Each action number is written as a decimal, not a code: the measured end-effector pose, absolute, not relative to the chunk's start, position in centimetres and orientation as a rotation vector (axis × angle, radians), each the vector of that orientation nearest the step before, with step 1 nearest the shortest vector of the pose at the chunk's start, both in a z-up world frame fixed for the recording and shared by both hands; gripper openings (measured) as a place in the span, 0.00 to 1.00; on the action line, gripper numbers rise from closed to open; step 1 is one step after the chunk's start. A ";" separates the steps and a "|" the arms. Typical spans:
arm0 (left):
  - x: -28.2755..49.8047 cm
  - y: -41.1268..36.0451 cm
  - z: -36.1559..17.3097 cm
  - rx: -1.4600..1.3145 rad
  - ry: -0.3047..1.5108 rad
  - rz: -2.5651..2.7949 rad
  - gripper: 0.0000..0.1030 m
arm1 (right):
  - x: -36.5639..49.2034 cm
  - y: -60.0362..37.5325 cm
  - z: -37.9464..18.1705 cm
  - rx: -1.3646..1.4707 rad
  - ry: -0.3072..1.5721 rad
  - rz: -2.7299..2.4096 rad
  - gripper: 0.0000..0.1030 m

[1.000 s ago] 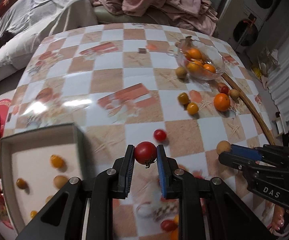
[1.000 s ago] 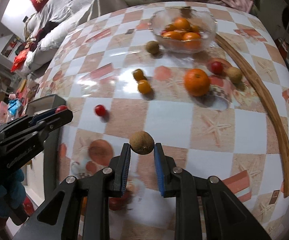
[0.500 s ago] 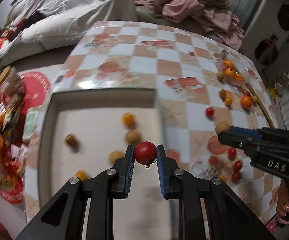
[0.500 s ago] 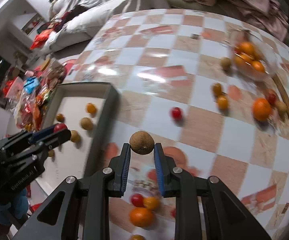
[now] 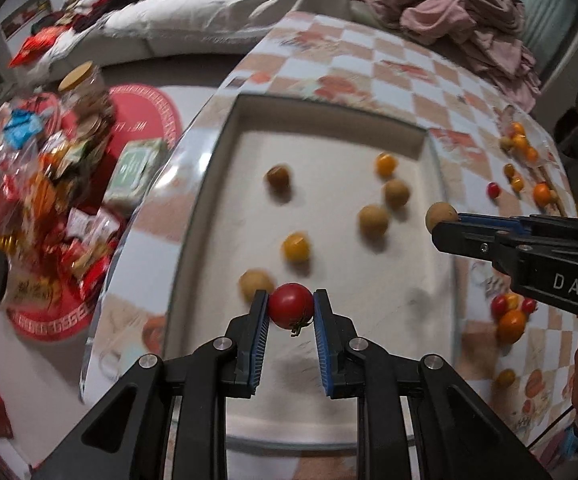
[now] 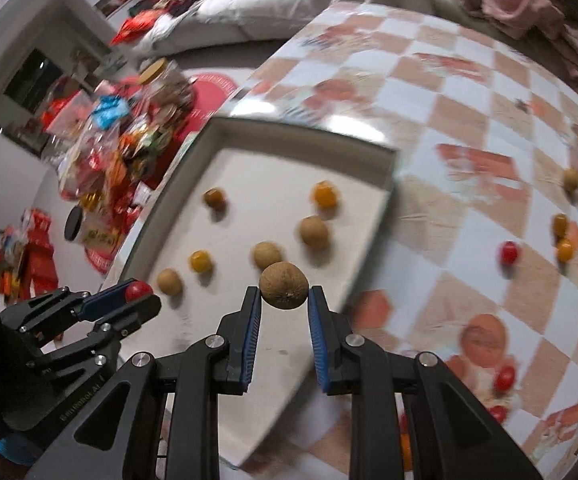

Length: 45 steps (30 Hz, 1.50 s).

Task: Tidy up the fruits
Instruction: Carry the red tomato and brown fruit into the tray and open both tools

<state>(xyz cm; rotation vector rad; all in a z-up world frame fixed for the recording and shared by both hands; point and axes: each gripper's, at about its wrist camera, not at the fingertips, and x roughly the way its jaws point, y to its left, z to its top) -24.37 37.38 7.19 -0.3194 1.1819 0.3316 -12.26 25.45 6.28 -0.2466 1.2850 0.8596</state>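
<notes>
My left gripper (image 5: 291, 300) is shut on a red cherry tomato (image 5: 291, 305), held above the near part of a shallow white tray (image 5: 331, 132). My right gripper (image 6: 284, 294) is shut on a round brown fruit (image 6: 284, 285), hanging over the tray's (image 6: 289, 140) right side. Each gripper shows in the other's view: the right gripper (image 5: 443, 220) at the tray's right edge, the left gripper (image 6: 139, 294) at its left edge. Several brown and yellow-orange fruits lie in the tray, such as a yellow one (image 5: 296, 246) and a brown one (image 6: 314, 232).
More fruit lies on the checkered tablecloth (image 6: 469, 120) to the right: a red tomato (image 6: 509, 252), small yellow ones (image 6: 564, 249), an orange (image 5: 541, 194) and a glass bowl of oranges (image 5: 521, 144). Snack packets and a jar (image 5: 85, 92) crowd the floor left of the table.
Both grippers have carried their fruit leftward from over the open tablecloth to above the white tray. Both grips are unchanged.
</notes>
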 end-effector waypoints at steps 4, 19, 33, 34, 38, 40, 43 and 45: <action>-25.4 38.4 5.7 -0.338 1.208 0.365 0.23 | -13.6 27.6 4.8 -0.296 1.318 0.883 0.25; -25.7 38.4 3.4 -0.328 1.258 0.361 0.23 | -14.5 30.5 1.0 -0.447 1.391 0.837 0.26; -25.3 37.4 2.6 -0.281 1.298 0.339 0.24 | -14.3 30.6 0.9 -0.438 1.402 0.839 0.26; -25.2 37.3 2.6 -0.270 1.301 0.338 0.24 | -14.3 30.5 0.9 -0.439 1.403 0.838 0.26; -25.4 37.6 2.8 -0.282 1.291 0.352 0.78 | -14.3 30.5 1.0 -0.440 1.405 0.837 0.26; -25.7 37.6 3.2 -0.280 1.264 0.361 0.78 | -14.3 30.4 1.1 -0.432 1.406 0.842 0.27; -25.7 37.7 3.0 -0.274 1.289 0.361 0.78 | -14.4 30.4 1.5 -0.420 1.396 0.851 0.27; -25.7 37.9 3.1 -0.277 1.296 0.363 0.78 | -14.4 30.4 1.8 -0.409 1.392 0.855 0.35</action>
